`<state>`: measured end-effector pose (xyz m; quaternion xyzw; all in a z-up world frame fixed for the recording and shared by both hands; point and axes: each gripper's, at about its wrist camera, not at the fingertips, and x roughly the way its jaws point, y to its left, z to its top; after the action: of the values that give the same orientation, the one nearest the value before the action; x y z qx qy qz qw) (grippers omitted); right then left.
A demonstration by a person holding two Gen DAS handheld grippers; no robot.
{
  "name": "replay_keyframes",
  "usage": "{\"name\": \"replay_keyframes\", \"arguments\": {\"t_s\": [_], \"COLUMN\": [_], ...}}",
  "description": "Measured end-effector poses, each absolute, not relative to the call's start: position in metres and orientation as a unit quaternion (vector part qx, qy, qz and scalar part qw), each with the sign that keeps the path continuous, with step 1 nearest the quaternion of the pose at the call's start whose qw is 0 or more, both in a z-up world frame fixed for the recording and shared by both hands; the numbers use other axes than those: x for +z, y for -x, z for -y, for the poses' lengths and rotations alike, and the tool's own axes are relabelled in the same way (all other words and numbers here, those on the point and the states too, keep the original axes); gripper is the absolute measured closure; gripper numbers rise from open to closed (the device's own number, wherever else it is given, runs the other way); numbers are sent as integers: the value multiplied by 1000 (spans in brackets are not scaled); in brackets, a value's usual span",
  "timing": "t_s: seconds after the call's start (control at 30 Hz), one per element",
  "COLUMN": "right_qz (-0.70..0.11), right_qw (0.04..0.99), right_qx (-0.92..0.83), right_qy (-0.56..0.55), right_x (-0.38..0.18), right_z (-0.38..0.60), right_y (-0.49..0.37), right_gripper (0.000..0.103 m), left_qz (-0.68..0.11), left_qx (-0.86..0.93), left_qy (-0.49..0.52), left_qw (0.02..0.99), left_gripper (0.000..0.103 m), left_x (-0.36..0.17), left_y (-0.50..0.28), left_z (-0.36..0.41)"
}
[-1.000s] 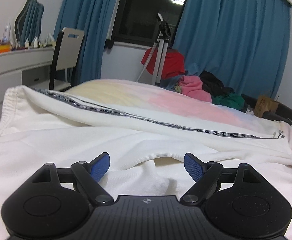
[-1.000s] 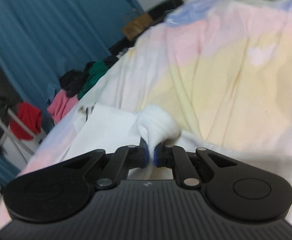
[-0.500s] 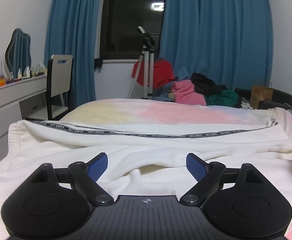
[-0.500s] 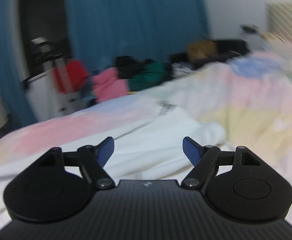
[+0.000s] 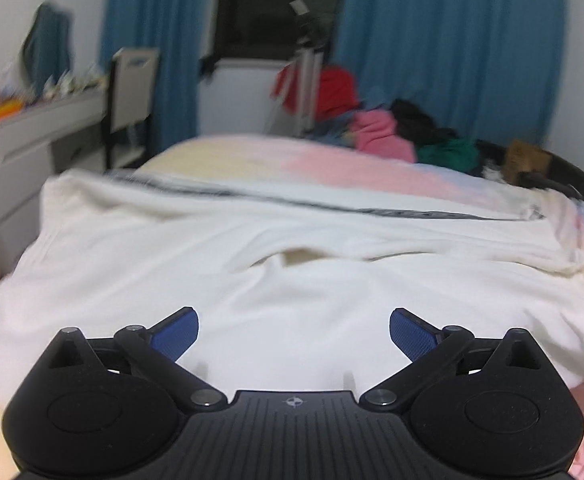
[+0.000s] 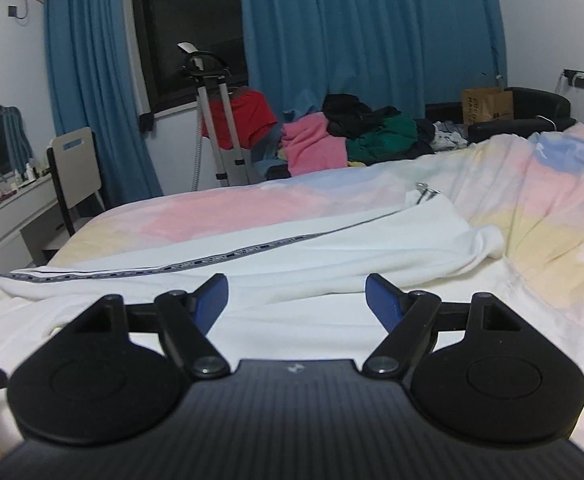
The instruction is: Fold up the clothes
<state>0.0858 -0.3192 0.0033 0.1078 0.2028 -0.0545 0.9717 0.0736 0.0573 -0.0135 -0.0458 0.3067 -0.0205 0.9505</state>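
Garment [image 5: 252, 264], white, lies spread across the bed [image 6: 540, 216], its long edge marked by a dark printed stripe [image 6: 228, 258] that runs from the left end up toward the right. In the right wrist view a small metal zip pull [image 6: 426, 191] sits at the stripe's far end, and the cloth's right end bunches into a rounded fold just beside the pastel sheet. In the left wrist view the near layer is rumpled, with a shallow gap in the middle where one layer lifts off another.

Left gripper [image 5: 294, 334] hovers above the near part of the garment; its jaws are opening and stand wide, with only cloth seen below them and nothing between the blue pads [image 5: 176, 336]. Right gripper [image 6: 296, 300] also hangs over the garment, jaws apart and released, its pads [image 6: 382, 304] gripping nothing.

Beyond the bed, a heap of clothes [image 6: 352, 136] in pink, black and green lies against the blue curtains [image 6: 352, 32]. A red item [image 6: 248, 118] hangs on a metal stand [image 6: 216, 120] in front of the dark window [image 6: 188, 20]. At the left stand a chair [image 6: 76, 168] and a white desk [image 6: 8, 216] with small bottles and a mirror [image 6: 2, 140]. A brown paper bag [image 6: 488, 106] sits on a black seat at the far right. The left wrist view is blurred.
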Motion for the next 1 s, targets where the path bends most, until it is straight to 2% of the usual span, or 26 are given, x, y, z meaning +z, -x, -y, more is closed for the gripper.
{"name": "replay_keyframes", "arguments": {"t_s": [0.2, 0.43, 0.63, 0.77, 0.9, 1.0], "right_qz": [-216, -228, -205, -173, -184, -215], "right_qw": [963, 934, 886, 840, 784, 743], "right_qx": [-82, -164, -273, -331, -363, -361], "right_qy": [-141, -219, -315, -394, -469, -520], "right_x": [-5, -18, -29, -42, -70, -96], "right_z": [334, 375, 422, 455, 477, 485], "right_y": [-85, -78, -52, -22, -8, -12], "right_gripper": [26, 26, 26, 25, 23, 23], "left_qz": [-343, -332, -326, -343, -350, -337], "left_qx": [75, 215, 224, 187, 155, 121], "left_qy": [171, 369, 458, 511, 541, 554], "left_qw": [921, 841, 796, 766, 749, 751], "left_gripper": [0, 4, 5, 15, 16, 29], "left_x": [-12, -17, -28, -46, -61, -64], "left_y": [-68, -39, -20, -19, -23, -24], "left_z": [-138, -258, -320, -337, -333, -327]}}
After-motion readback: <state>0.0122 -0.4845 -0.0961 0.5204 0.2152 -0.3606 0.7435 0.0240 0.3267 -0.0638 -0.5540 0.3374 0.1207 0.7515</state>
